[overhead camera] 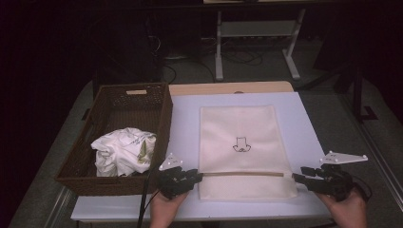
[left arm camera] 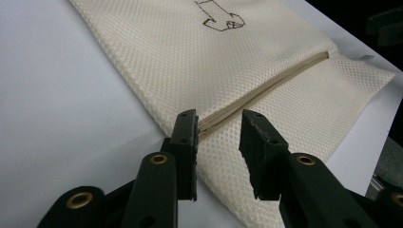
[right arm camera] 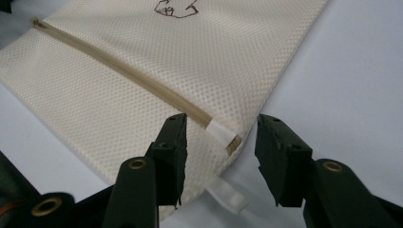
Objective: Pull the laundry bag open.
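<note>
The cream mesh laundry bag (overhead camera: 241, 149) lies flat on the white table (overhead camera: 185, 118), its zipper (overhead camera: 242, 174) running crosswise near the person's edge, so its long line stretches straight from one pair of jaws to the other. The left gripper (overhead camera: 197, 176) sits at the zipper's left end: in the left gripper view the zipper seam (left arm camera: 266, 90) starts right between the two jaws and runs away ahead of them and to the right, with the jaws parted to a moderate gap and pressing on nothing. The right gripper (overhead camera: 298, 178) stands at the opposite end; in the right gripper view the zipper's closed end with its white tab (right arm camera: 223, 133) lies between the jaws, a little ahead of the pads, and the seam runs off up and to the left; these jaws too stand apart, somewhat wider, clear of the cloth. Each hand is thus nearest its own end of the zipper, and the coming move looks to turn on that line: whichever jaws take the cloth or the pull must close across the seam, not along it. A white loop (right arm camera: 228, 197) sticks out of the bag's edge just below the right jaws. Off beyond the left jaws, a wicker basket (overhead camera: 95, 178) holds a crumpled white garment (overhead camera: 122, 152), apart from the bag
</note>
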Available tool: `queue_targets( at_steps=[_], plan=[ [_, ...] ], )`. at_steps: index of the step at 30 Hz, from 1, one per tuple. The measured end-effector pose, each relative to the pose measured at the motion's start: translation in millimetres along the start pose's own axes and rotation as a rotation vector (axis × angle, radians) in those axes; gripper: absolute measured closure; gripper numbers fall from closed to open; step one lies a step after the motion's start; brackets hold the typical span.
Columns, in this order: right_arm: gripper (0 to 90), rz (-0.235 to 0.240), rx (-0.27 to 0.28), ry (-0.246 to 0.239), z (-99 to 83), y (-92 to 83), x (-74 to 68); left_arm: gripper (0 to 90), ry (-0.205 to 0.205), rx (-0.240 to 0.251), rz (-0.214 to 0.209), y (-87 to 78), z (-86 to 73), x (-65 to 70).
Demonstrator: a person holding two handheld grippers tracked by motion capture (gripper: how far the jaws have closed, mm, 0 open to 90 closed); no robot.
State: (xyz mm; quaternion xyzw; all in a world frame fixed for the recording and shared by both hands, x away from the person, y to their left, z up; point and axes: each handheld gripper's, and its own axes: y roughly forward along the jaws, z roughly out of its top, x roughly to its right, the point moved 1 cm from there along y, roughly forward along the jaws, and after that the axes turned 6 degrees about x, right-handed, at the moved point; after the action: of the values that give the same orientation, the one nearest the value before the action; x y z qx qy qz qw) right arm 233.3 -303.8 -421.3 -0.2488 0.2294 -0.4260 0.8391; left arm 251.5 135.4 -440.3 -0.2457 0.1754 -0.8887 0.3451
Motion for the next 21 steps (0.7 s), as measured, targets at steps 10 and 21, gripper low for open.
queue_targets(
  at_steps=[10,21],
  plan=[
    [52.0,0.01,-0.003,-0.06,-4.0,-9.4,-31.8,61.5,0.004,0.001,-0.023,1.9,4.4,3.3],
    [43.2,0.109,-0.013,-0.137,11.5,19.1,-48.2,46.3,0.003,0.007,-0.046,-1.7,17.8,5.9]
  ],
)
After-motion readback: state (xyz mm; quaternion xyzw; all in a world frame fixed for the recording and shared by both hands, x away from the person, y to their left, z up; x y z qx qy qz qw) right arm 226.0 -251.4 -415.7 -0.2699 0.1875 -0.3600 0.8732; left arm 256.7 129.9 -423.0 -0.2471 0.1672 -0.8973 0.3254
